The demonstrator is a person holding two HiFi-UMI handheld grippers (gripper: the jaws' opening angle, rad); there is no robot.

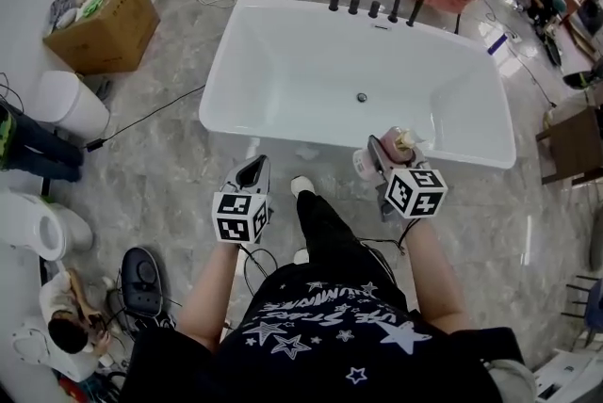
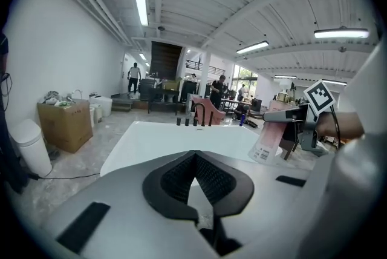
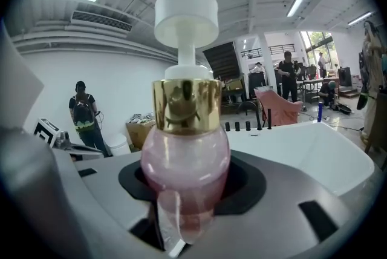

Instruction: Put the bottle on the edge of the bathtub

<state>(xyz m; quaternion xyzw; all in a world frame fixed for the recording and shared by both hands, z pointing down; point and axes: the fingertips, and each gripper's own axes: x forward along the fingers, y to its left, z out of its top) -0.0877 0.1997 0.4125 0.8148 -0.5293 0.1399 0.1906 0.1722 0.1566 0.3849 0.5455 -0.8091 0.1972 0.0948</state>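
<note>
Grey marble floor (image 1: 160, 180), white walls (image 2: 60, 52)

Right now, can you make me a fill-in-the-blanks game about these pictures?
The right gripper holds a pink ____.
Its pump top is ____.
The left gripper has ____ between its fingers.
The cardboard box stands on the ____.
Missing words: bottle, white, nothing, floor.

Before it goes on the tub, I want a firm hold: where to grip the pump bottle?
Grip the pump bottle at its round pink body, below the gold collar, from the side, as the right claw does; the pump neck is thin.
</note>
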